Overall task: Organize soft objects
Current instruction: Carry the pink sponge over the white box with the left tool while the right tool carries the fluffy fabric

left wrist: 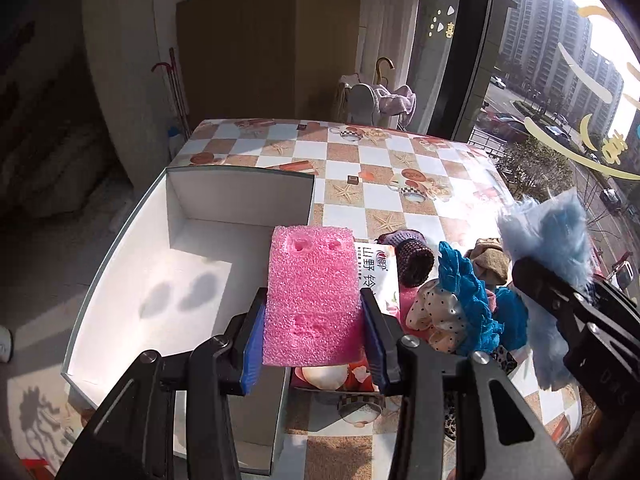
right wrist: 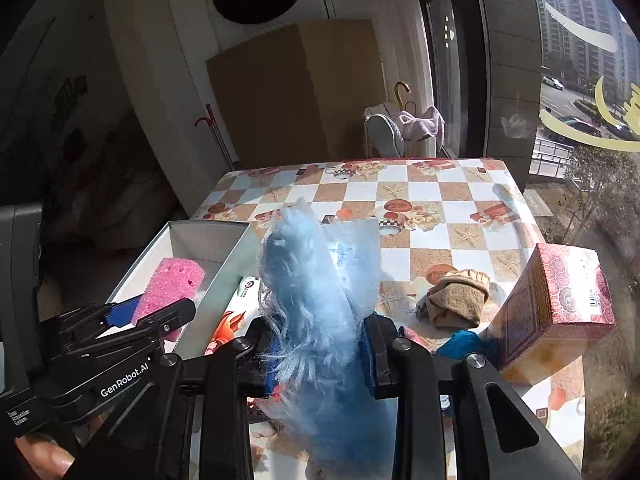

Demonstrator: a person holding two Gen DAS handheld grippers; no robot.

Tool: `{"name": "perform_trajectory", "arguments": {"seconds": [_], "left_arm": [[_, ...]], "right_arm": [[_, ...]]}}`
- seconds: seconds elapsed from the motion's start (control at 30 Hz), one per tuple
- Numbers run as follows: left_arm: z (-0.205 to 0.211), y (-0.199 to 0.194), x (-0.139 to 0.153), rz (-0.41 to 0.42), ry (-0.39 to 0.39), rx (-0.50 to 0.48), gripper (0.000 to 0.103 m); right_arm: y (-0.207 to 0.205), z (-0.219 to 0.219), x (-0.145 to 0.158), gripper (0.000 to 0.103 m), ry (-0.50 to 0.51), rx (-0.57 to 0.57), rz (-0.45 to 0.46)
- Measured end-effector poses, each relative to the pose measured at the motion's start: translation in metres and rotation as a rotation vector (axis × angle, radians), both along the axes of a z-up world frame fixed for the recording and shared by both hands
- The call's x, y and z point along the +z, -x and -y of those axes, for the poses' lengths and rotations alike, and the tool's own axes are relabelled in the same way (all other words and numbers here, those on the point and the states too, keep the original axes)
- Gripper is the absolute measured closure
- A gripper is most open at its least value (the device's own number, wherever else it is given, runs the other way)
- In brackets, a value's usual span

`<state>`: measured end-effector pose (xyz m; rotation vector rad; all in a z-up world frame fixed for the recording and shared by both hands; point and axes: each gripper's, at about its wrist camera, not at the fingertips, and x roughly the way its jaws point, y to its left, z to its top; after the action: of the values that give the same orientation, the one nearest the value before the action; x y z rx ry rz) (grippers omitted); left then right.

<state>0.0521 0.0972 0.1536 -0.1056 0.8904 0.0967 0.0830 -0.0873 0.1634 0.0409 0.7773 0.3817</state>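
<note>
My left gripper (left wrist: 314,320) is shut on a pink sponge (left wrist: 312,296) and holds it above the right wall of the white box (left wrist: 132,280). The sponge also shows in the right wrist view (right wrist: 170,288), over the box (right wrist: 208,244). My right gripper (right wrist: 318,350) is shut on a fluffy light-blue cloth (right wrist: 316,300) and holds it above the table. That cloth shows at the right of the left wrist view (left wrist: 548,248). A pile of soft things lies right of the box: a blue lacy cloth (left wrist: 472,300), a polka-dot fabric (left wrist: 436,312), a dark knitted roll (left wrist: 414,262).
A brown folded cloth (right wrist: 458,296) and a pink patterned carton (right wrist: 560,304) lie on the chequered tablecloth (right wrist: 420,200) at the right. A white snack packet (left wrist: 378,272) lies beside the box. A cardboard sheet (left wrist: 264,48) leans behind the table; a window is at the right.
</note>
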Motion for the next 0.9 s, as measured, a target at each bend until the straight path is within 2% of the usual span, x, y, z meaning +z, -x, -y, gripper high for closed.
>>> {"name": "perform_trajectory", "arguments": {"seconds": [0.43,0.9], "left_arm": [[-0.066,0.035,-0.013,-0.020,0.022,0.135,0.057],[-0.100,0.048,-0.029,-0.051,0.040,0.201,0.057]], "right_arm": [[0.030,-0.093,-0.008,0.070,0.035,0.206,-0.014],[0.045,-0.132,-0.016,0.070,0.050,0.298,-0.043]]}}
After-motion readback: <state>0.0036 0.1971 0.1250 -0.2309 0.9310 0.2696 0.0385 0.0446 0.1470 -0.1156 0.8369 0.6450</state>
